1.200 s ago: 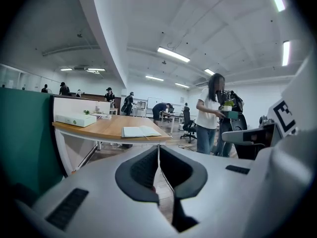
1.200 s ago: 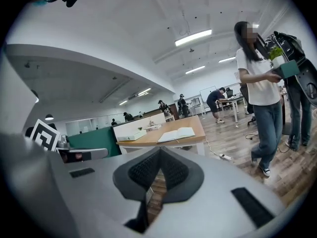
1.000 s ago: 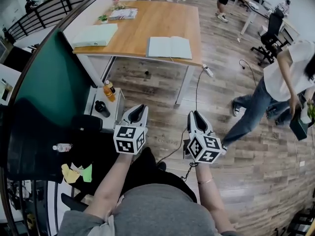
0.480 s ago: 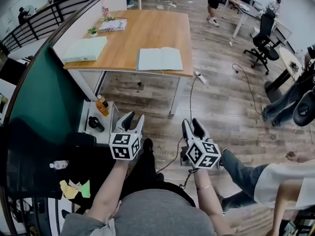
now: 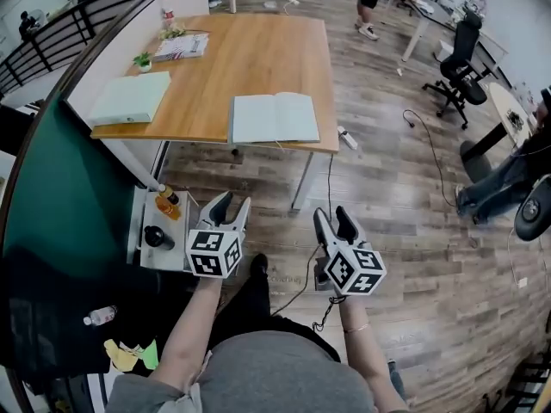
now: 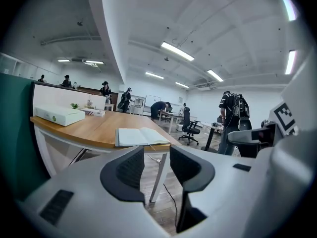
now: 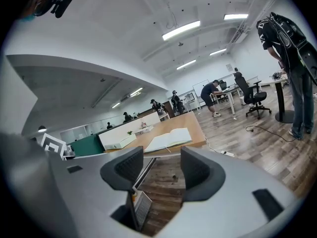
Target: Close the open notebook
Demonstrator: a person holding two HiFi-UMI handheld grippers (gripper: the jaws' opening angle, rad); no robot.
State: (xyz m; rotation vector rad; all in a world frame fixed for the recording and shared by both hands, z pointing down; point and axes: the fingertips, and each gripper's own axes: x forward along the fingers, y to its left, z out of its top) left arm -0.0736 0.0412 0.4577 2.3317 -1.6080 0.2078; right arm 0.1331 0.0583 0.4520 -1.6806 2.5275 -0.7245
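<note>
Notebook: a pale, open paper notebook [image 5: 275, 117] lies flat with its pages up at the near edge of a light wooden table [image 5: 258, 50], well apart from both grippers.
Left gripper: a white two-jaw gripper with dark ribbed pads [image 5: 234, 205] is held out over the plank floor [image 5: 387, 188]. Its jaws stand apart, having just been opening, with nothing between them.
Right gripper: the matching white gripper [image 5: 331, 217] is beside it, also with its jaws spread, just opened and empty.
Table, left side: a pale green flat box [image 5: 129, 99].
</note>
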